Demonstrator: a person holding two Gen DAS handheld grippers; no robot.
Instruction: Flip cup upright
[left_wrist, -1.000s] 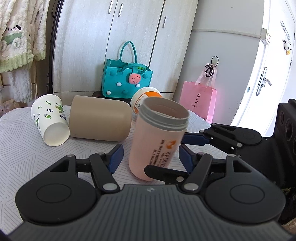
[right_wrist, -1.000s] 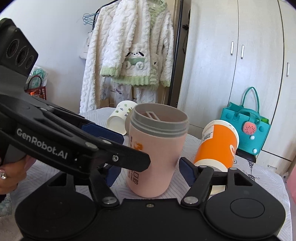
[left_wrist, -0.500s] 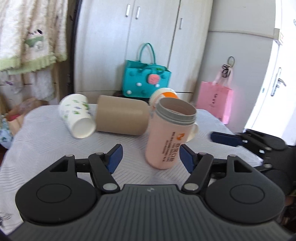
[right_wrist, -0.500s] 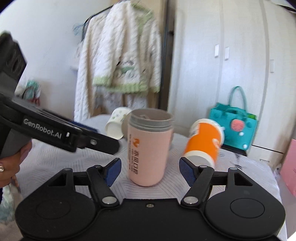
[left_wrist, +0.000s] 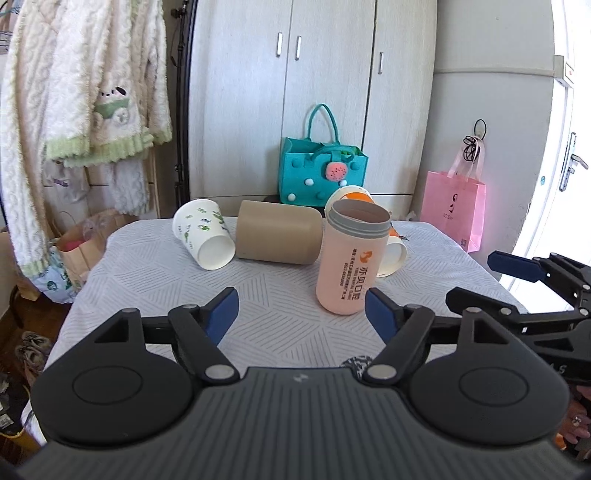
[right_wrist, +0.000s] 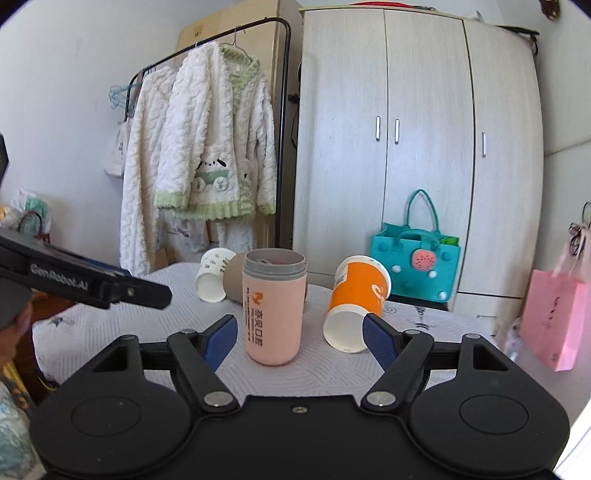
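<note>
A pink cup with a grey rim stands upright on the white patterned table. My left gripper is open and empty, pulled back in front of the cup. My right gripper is open and empty, also short of the cup; it shows at the right of the left wrist view. A white leaf-print cup, a tan cup and an orange cup lie on their sides behind and beside the pink cup.
A teal bag and a pink bag stand beyond the table's far edge, by the wardrobe. A fluffy robe hangs on a rack at the left.
Both grippers have drawn back from the pink cup, which stays upright on the table. The jaws were open around it a second ago and now sit well short of it.
</note>
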